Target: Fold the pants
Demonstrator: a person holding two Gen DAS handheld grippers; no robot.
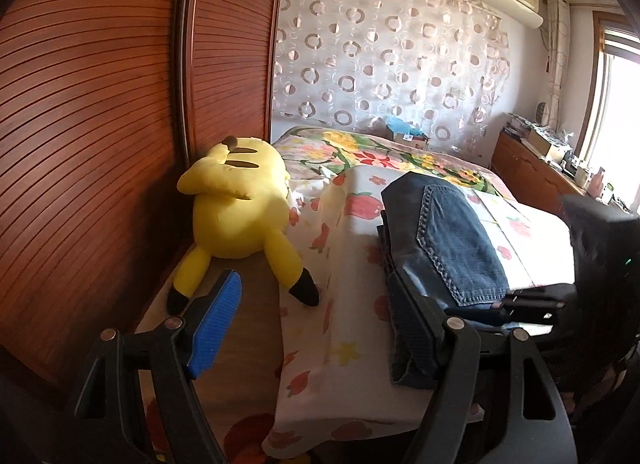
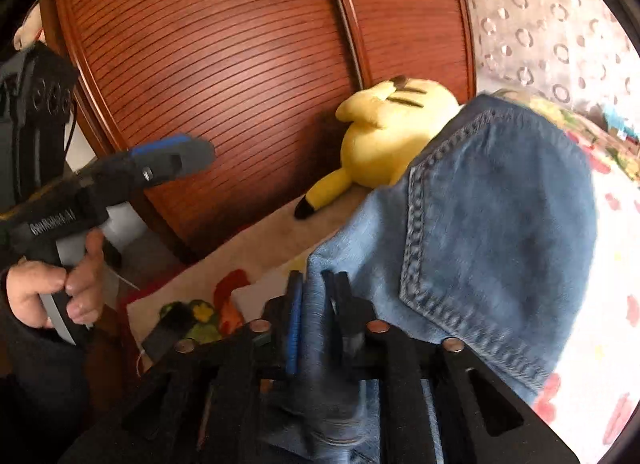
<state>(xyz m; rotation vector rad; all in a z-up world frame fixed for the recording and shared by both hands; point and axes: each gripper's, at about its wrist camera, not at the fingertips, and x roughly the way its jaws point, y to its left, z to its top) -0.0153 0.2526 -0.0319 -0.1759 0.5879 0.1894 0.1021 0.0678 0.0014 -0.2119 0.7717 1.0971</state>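
Folded blue jeans [image 1: 444, 236] lie on the flowered bed sheet [image 1: 352, 232], back pocket up. My left gripper [image 1: 316, 324] is open wide; its blue pad [image 1: 216, 324] hangs left of the bed and its other finger [image 1: 416, 324] sits at the jeans' near left edge. My right gripper [image 2: 316, 304] stands narrow, with a fold of the jeans [image 2: 492, 215] filling the gap between its fingers. In the left wrist view the right gripper [image 1: 516, 302] reaches in from the right at the jeans' near edge. In the right wrist view a hand [image 2: 60, 284] holds the left gripper [image 2: 172, 155].
A yellow plush toy [image 1: 240, 215] lies between the bed and a slatted wooden wardrobe [image 1: 100, 103]. A patterned curtain [image 1: 380, 55] hangs behind the bed. A low wooden cabinet [image 1: 532, 167] with clutter runs along the right wall under a window.
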